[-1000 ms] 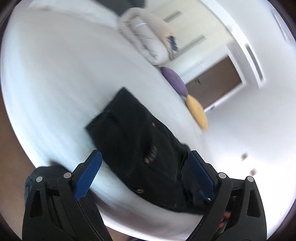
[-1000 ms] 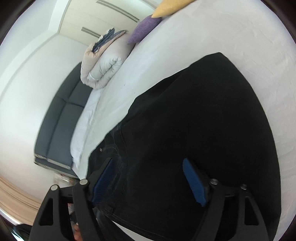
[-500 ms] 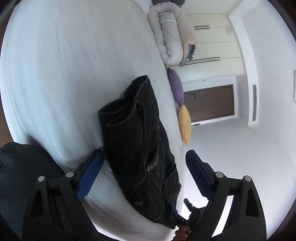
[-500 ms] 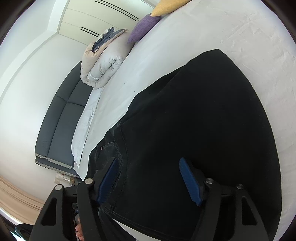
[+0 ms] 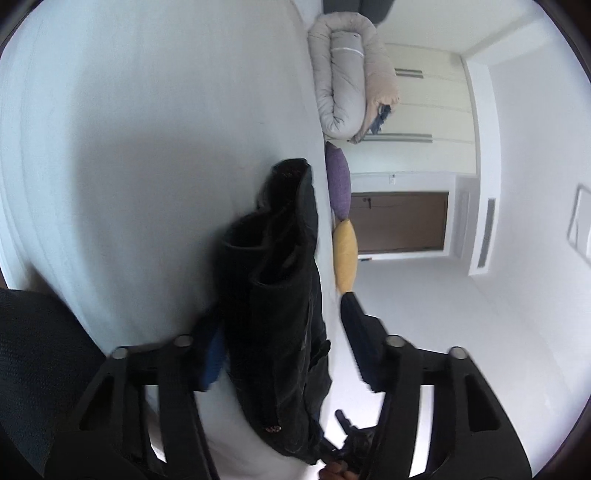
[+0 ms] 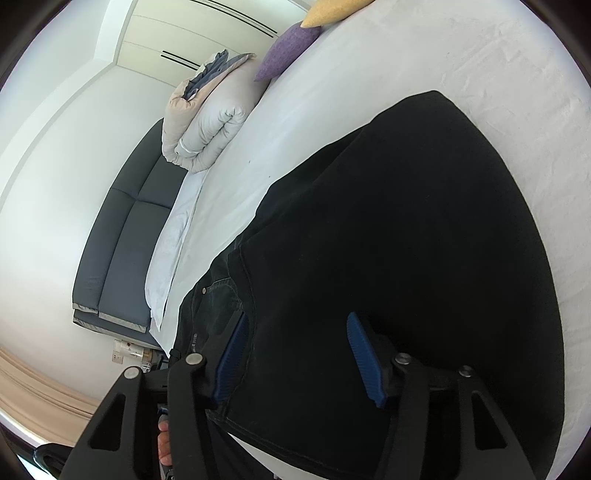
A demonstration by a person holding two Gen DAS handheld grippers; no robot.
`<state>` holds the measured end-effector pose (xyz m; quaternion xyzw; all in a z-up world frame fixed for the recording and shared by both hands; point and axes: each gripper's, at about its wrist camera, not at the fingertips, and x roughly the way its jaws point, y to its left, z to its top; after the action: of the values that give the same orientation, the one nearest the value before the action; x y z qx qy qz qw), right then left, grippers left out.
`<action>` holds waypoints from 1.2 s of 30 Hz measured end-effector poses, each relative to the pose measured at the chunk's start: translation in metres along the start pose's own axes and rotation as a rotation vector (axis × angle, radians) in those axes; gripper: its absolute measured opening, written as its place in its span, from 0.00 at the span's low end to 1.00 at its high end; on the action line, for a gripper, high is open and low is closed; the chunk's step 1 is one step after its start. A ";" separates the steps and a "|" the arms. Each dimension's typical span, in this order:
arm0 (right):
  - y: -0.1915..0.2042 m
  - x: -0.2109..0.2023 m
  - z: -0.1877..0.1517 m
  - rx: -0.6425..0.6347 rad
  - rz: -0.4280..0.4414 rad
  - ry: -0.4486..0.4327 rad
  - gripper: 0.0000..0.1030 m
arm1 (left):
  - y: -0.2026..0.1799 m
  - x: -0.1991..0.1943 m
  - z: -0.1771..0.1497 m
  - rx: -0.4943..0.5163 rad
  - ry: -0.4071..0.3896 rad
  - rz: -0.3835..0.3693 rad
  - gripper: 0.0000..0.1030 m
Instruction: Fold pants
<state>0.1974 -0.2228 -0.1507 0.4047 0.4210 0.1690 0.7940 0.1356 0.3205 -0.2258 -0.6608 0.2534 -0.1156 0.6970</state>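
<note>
Black pants (image 6: 406, 240) lie folded on the white bed (image 6: 332, 81). In the left wrist view the pants (image 5: 280, 295) show edge-on as a dark stack with the waistband and a rivet near the bed's edge. My left gripper (image 5: 284, 343) is open, its blue fingers on either side of the near end of the pants. My right gripper (image 6: 299, 354) is open just above the black fabric near the waistband seam, with no fabric clamped.
A rolled beige and grey duvet (image 6: 207, 122), a purple pillow (image 6: 288, 48) and a yellow pillow (image 6: 328, 9) lie along the bed's far side. A dark grey sofa (image 6: 125, 236) stands beyond the bed. A brown door (image 5: 399, 221) is on the wall.
The left gripper has rolled and swung round to the end of the pants, so its fingers now straddle the stack. The right gripper has barely moved.
</note>
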 end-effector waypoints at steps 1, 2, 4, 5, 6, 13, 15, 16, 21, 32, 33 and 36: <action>0.000 0.000 0.000 0.001 0.001 0.001 0.57 | 0.004 0.001 0.001 -0.011 0.000 -0.004 0.37; 0.000 0.000 0.000 0.002 0.002 0.002 0.57 | 0.007 0.000 0.001 -0.013 0.001 -0.006 0.33; 0.000 0.000 0.001 0.002 0.004 0.008 0.57 | 0.011 -0.001 0.002 -0.008 0.001 -0.010 0.32; 0.001 0.000 0.001 0.002 0.006 0.011 0.57 | 0.011 -0.001 0.002 -0.008 0.001 -0.010 0.32; 0.001 0.001 0.001 0.004 0.007 0.012 0.57 | 0.011 -0.001 0.003 -0.006 0.002 -0.009 0.32; 0.031 0.012 0.004 -0.046 0.043 0.068 0.54 | -0.019 -0.007 -0.001 0.156 -0.006 0.085 0.21; 0.049 0.022 0.004 -0.091 0.043 0.101 0.53 | -0.033 -0.009 -0.005 0.225 -0.015 0.122 0.19; 0.059 0.030 0.005 -0.116 0.031 0.124 0.50 | -0.042 -0.009 -0.009 0.274 -0.021 0.142 0.19; 0.093 0.076 0.012 -0.192 -0.025 0.236 0.29 | -0.084 -0.009 -0.031 0.497 -0.034 0.224 0.18; 0.082 0.142 0.020 -0.186 -0.217 0.347 0.00 | -0.137 0.009 -0.065 0.763 -0.030 0.286 0.17; 0.076 0.142 0.021 -0.163 -0.205 0.348 0.00 | -0.145 0.012 -0.071 0.796 -0.029 0.289 0.17; 0.069 0.144 0.021 -0.151 -0.215 0.349 0.00 | -0.165 0.025 -0.090 0.890 -0.017 0.291 0.17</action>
<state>0.3036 -0.1032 -0.1662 0.2616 0.5787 0.1821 0.7507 0.1396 0.2144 -0.0685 -0.2560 0.2633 -0.1087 0.9238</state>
